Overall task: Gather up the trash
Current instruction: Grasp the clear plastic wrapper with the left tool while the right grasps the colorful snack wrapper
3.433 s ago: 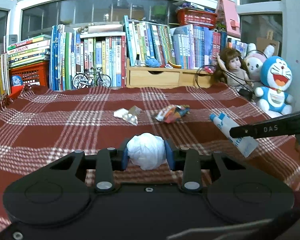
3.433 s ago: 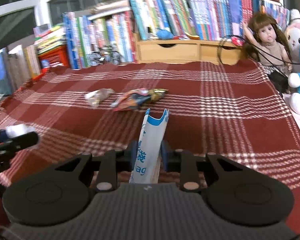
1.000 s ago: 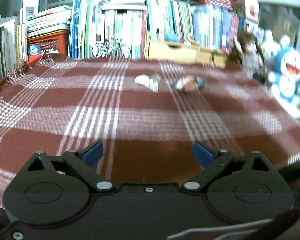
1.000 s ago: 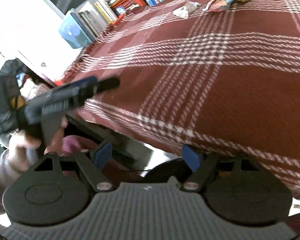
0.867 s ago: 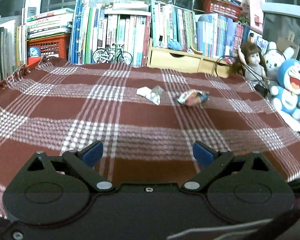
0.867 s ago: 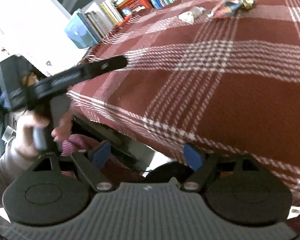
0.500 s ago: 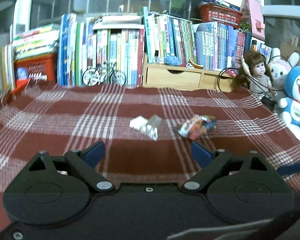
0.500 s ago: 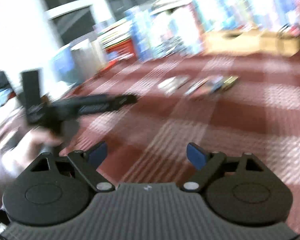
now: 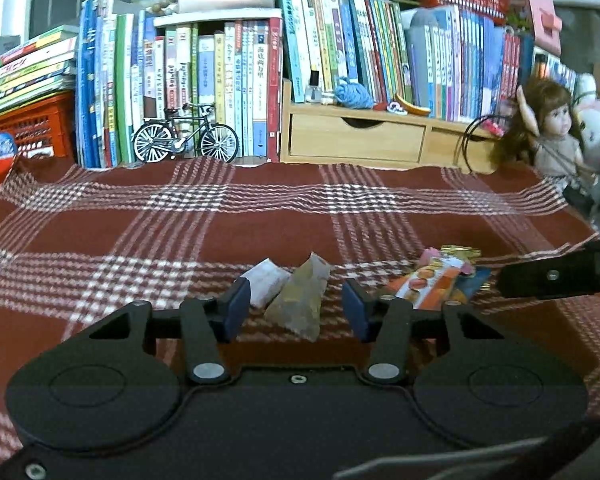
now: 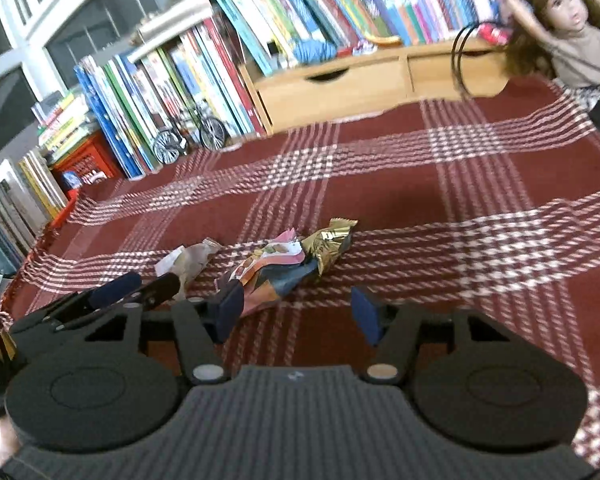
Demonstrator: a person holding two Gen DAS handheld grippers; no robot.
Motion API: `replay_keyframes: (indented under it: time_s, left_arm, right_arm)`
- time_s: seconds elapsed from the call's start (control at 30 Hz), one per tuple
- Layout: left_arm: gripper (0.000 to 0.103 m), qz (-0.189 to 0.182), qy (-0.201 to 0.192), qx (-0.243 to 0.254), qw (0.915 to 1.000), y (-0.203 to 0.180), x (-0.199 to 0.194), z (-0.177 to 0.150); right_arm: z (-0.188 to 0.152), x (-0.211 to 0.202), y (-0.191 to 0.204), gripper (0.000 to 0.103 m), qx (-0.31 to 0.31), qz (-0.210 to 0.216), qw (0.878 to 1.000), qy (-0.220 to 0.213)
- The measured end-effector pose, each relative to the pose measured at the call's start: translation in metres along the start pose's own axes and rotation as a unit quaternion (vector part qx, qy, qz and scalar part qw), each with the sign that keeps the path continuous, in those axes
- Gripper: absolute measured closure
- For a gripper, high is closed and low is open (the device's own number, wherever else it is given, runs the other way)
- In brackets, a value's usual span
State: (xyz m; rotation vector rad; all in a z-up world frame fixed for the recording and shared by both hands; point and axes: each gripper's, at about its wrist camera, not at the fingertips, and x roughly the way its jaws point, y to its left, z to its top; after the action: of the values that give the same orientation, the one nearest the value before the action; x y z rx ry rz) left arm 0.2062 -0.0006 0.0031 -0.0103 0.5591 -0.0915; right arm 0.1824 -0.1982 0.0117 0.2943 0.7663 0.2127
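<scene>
Through my left wrist camera, my left claw [image 9: 296, 306] sits low in the centre of the frame with its blue pads [image 9: 236, 310] spread apart, clamped on nothing. Between the pads, on the red plaid cloth [image 9: 180, 232] that covers the table, lies a crumpled brownish wrapper [image 9: 300, 300], and a small white wrapper [image 9: 266, 286] lies touching it on its left, just beside my left pad. To the right of centre a colourful snack wrapper [image 9: 436, 284] lies on the cloth, partly hidden behind my right finger. At the right edge a black arm of my right claw [image 9: 560, 276] reaches in over the cloth. Along the top of the frame stand rows of books [image 9: 228, 76], a small model bicycle [image 9: 186, 136], a wooden drawer box [image 9: 356, 136] and, in the upper right, a doll [image 9: 548, 128]. Through my right wrist camera, my right claw [image 10: 298, 312] is at lower centre with its jaws apart and empty. The colourful snack wrapper [image 10: 288, 268] lies just ahead of my left pad, its gold end pointing to the upper right. The brownish wrapper [image 10: 194, 260] lies to its left, where the tips of my left claw [image 10: 140, 288] reach in from the lower left, close to it; whether they touch it I cannot tell. Books [image 10: 188, 76] and the doll [image 10: 568, 28] fill the top of the frame.
</scene>
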Motion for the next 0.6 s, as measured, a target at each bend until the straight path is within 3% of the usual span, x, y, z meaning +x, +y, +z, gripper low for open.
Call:
replay_keyframes:
  time_s: [0.13, 0.2, 0.23, 0.3, 0.37, 0.6]
  left_arm:
    - [0.058, -0.002, 0.013, 0.010, 0.9999, -0.006, 0.018, 0.001]
    - [0.079, -0.002, 0.023, 0.010, 0.9997, -0.007, 0.024, 0.001]
    - [0.082, 0.001, 0.028, 0.010, 0.9996, -0.008, 0.025, 0.000]
    - [0.083, -0.002, 0.027, 0.001, 0.9996, -0.007, 0.020, -0.001]
    - [0.084, -0.007, 0.025, 0.001, 0.9997, -0.007, 0.012, -0.003]
    - [0.085, -0.022, 0.004, -0.002, 0.9998, -0.002, -0.034, -0.014]
  right_arm:
    - [0.009, 0.030, 0.007, 0.035, 0.014, -0.012, 0.999, 0.028]
    - [0.013, 0.042, 0.008, 0.031, 0.028, -0.010, 0.999, 0.036]
    - [0.014, 0.048, 0.009, 0.031, 0.034, -0.008, 0.999, 0.041]
    - [0.015, 0.058, 0.011, 0.046, 0.044, -0.007, 0.998, 0.053]
    - [0.013, 0.060, 0.012, 0.068, 0.048, -0.005, 0.997, 0.058]
    - [0.003, 0.031, 0.010, 0.079, 0.050, 0.024, 0.997, 0.052]
